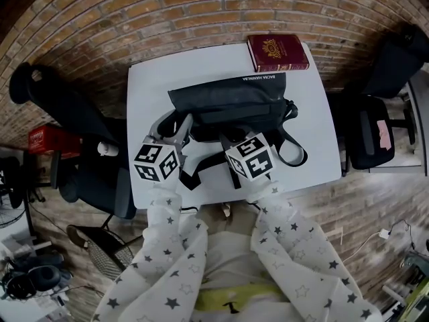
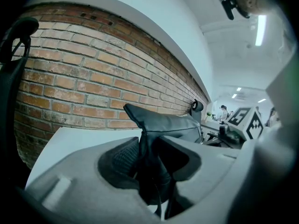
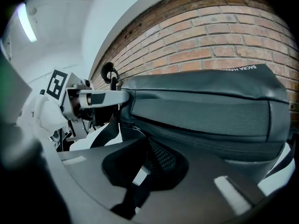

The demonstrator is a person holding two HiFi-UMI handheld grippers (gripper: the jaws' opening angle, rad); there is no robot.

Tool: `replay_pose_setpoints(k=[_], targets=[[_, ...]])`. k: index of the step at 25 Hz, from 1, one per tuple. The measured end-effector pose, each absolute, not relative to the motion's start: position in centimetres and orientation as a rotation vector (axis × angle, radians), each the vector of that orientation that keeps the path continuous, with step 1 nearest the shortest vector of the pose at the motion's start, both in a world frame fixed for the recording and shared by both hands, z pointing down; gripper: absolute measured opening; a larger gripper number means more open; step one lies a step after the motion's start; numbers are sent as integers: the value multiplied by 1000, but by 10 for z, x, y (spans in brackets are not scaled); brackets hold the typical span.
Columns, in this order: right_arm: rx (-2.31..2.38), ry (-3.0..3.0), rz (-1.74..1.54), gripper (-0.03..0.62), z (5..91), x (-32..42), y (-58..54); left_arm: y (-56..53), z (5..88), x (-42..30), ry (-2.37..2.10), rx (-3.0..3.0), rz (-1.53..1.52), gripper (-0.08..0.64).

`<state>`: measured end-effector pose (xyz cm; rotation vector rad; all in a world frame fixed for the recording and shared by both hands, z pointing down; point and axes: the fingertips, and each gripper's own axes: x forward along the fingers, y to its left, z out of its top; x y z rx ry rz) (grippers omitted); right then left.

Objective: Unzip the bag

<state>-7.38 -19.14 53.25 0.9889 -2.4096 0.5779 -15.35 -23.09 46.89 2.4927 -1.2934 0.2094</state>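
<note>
Right gripper (image 3: 140,171) tips hidden under its cube in head view; jaws narrow, thin strap (image 3: 125,200) in the gap (grip unclear). Left gripper (image 2: 149,167) clamps the bag (image 1: 228,102) corner, centre frame on the table (image 1: 147,86).

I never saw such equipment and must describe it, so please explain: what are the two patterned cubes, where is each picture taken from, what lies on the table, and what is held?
There is no robot: a person holds two tools, each ending in a two-jaw claw. The cubes belong to those tools. One picture comes from a camera on the person's head, looking down; the other two come from cameras riding on the tools, looking along the jaws. On the table lie a black bag and, at a far corner, a dark red book. The left claw is shut on a black fold at the bag's end. The right claw is at the bag's front, a thin dark strip between its jaws; whether it grips is unclear.
</note>
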Motion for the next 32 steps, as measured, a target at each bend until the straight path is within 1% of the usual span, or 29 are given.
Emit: replay_pose_setpoints(k=[32], targets=[[1140, -2372, 580, 18, 525, -1, -199, -227, 466, -147, -1492, 2397, 243, 135]])
